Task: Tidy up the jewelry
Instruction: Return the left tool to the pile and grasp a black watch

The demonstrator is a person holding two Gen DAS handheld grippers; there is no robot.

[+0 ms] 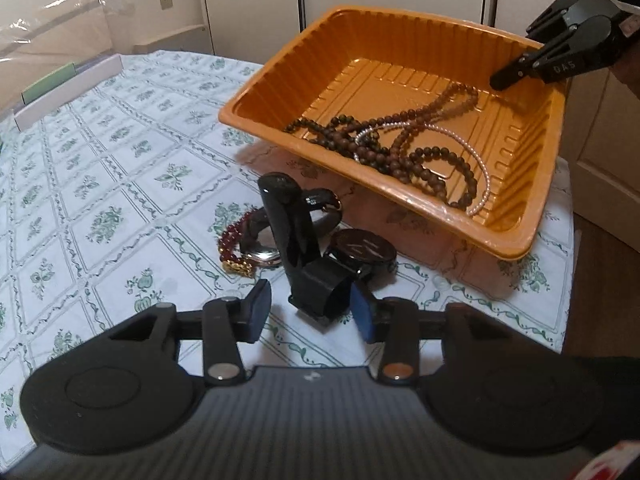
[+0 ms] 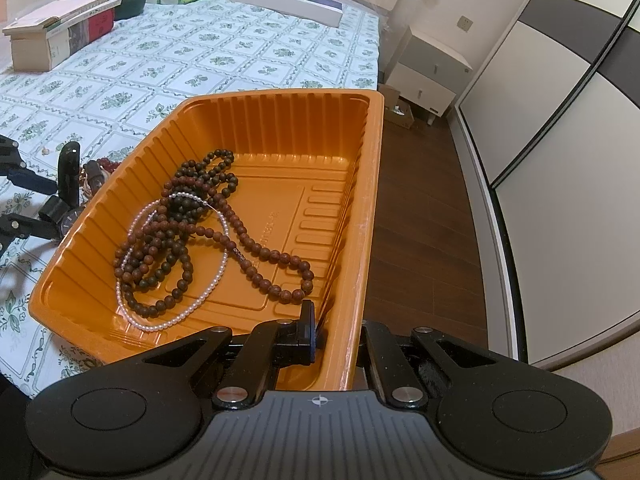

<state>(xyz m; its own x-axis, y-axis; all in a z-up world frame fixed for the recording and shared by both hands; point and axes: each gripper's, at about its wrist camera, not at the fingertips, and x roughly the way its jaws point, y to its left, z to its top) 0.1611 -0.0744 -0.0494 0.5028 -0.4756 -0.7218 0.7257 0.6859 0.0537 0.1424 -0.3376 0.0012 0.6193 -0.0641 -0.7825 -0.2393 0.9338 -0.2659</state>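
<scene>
The orange tray fills the centre and right of the left wrist view, tipped up on one side, with brown bead strands and a thin pearl necklace already lying in it. The right gripper, low in the middle of its own view, is pinched tight on the tray's near wall — one finger inside, one outside — and appears to be steadying it. At lower centre of the left wrist view the left gripper stands partly open with nothing in its grasp; a black watch lies on the floral tablecloth just past it, its strap standing up between the blue pads. Behind, at centre left, lie a second watch and a dark red bead bracelet. The step in hand looks like picking the next piece off the cloth. That calls for closing squarely on the strap — a narrow, springy target — then lifting it over the tray's raised rim without knocking the tray from the other grip.
</scene>
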